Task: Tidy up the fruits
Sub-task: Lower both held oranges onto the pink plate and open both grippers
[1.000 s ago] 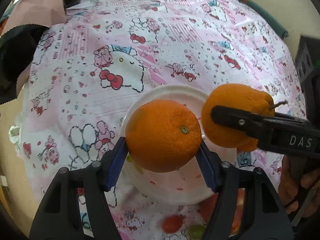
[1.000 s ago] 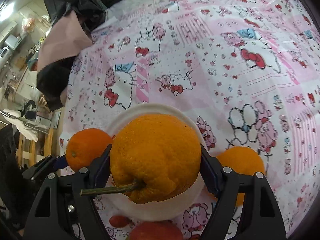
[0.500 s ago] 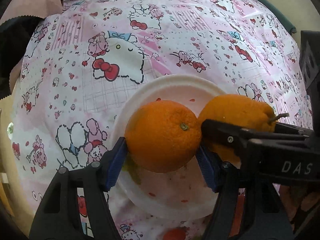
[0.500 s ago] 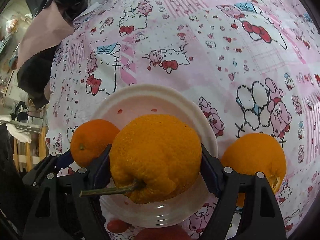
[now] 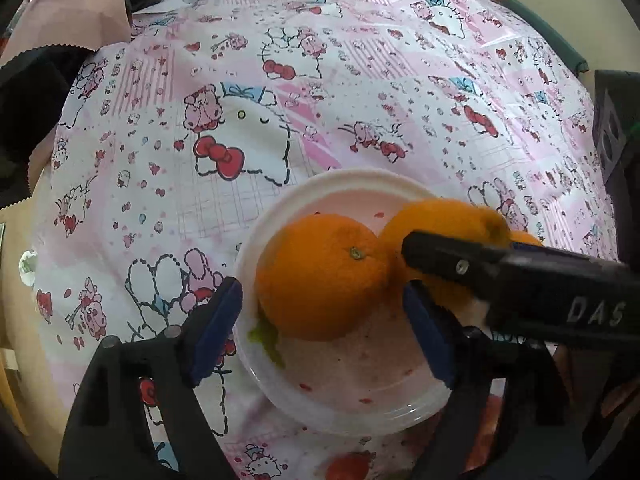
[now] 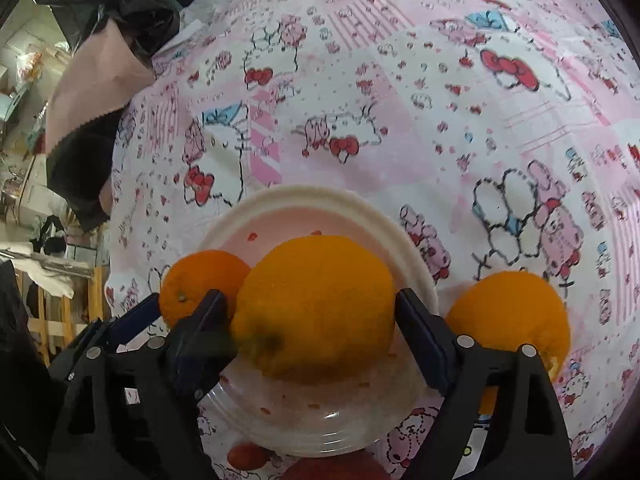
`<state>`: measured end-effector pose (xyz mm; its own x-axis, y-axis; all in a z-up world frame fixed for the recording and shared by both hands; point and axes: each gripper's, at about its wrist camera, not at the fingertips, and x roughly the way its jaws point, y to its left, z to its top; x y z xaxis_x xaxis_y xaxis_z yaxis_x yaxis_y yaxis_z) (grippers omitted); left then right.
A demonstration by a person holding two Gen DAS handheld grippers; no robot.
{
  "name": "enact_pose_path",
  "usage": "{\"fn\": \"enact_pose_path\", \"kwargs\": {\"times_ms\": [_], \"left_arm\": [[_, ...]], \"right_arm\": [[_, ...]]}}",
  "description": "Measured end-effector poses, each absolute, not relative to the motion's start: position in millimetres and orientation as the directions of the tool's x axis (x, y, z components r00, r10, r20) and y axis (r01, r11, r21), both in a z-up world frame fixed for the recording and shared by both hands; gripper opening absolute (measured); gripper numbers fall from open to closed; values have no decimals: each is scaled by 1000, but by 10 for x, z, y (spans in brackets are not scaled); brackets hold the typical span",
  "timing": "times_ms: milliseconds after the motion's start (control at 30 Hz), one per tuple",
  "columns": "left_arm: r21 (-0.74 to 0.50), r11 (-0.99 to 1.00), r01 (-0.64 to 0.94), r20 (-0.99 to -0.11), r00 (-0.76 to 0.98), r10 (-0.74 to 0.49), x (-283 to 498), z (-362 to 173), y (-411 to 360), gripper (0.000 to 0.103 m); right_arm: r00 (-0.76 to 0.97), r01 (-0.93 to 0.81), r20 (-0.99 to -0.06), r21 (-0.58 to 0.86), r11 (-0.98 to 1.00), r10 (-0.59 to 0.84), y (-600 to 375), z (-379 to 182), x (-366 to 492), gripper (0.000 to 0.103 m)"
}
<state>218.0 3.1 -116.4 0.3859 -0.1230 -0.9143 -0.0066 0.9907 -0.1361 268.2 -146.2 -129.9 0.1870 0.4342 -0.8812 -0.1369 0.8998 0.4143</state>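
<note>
I am parting both jaws, wide now, leaving each orange [image 5: 320,276] [image 6: 316,312] loose between them on the plate [image 5: 320,184]; backing straight out avoids nudging either.

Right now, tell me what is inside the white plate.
Two oranges sit in the white plate: a smooth orange between the left fingers and a bumpy orange between the right fingers. The fruit hides the plate beneath them.

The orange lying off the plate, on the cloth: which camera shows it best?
The right wrist view. There the loose orange sits in plain sight on the tablecloth beside the plate. In the left wrist view only a sliver peeks out behind the right gripper.
</note>
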Motion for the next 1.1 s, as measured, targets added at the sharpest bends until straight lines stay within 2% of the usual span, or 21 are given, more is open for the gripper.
{"fn": "enact_pose_path", "kwargs": {"times_ms": [400,767,1100], "left_arm": [[-119,993,-5,-885,455,-104,2010,-879,0,80],[-113,993,-30,-832,550,-79,1698,-406,49,80],[-116,991,-61,-804,591,-58,1273,-173,151,80]], "right_arm": [[271,-178,-846,426,887,460,-1565,-909,2556,91],[336,-202,-818,422,884,468,-1783,-555,2237,91],[399,-163,-788,443,881,470,-2134,-331,1824,91]]}}
